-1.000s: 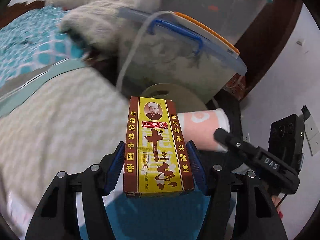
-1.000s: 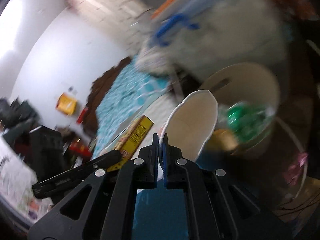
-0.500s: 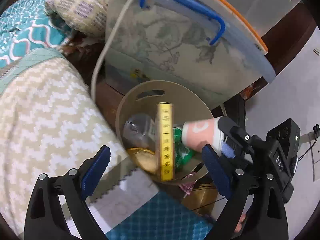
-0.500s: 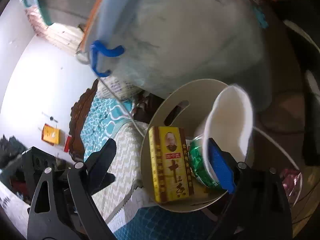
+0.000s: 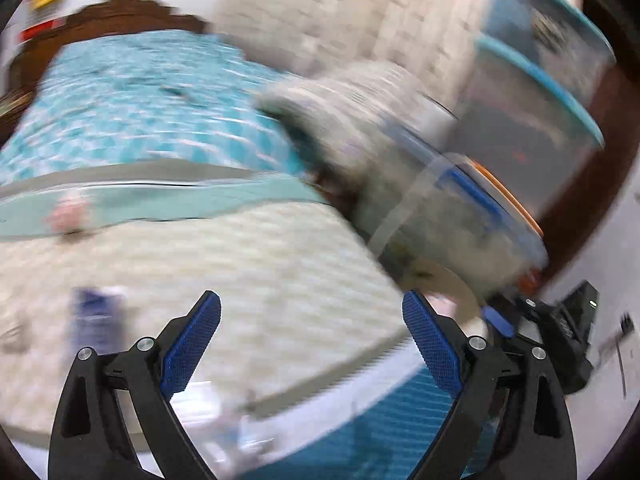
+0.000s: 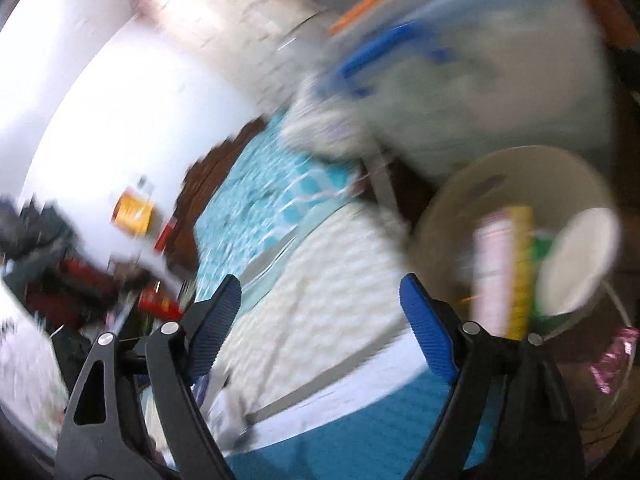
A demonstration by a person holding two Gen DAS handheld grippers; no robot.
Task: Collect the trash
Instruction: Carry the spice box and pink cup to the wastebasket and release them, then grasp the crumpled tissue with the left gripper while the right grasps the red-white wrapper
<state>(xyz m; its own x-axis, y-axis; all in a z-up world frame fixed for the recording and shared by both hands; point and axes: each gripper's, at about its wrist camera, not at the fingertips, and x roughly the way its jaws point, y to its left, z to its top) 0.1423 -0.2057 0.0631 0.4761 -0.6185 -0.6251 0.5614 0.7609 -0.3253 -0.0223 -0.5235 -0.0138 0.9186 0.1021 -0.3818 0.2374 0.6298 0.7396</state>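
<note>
Lying upright in beige bin [image 6: 516, 168]: yellow box [image 6: 520, 272], white cup [image 6: 576, 260]; both grippers' jaws wide, empty.

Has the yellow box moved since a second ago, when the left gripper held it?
Yes. The yellow box has left the left gripper, whose jaws now stand open and empty, and it stands inside the round bin beside the bed.

Both views look forward and downward along their own black tools with blue pads, blurred, close above the bed with its cream zigzag blanket [image 5: 240, 264] and teal patterned quilt [image 5: 132, 108]. The left view faces the dark wooden headboard [image 5: 132, 16]. The right view, just beside it, shares the blanket [image 6: 332, 280], quilt [image 6: 260, 200] and clear blue-handled storage box [image 6: 480, 92], and alone looks into the round beige bin [image 6: 448, 216].
</note>
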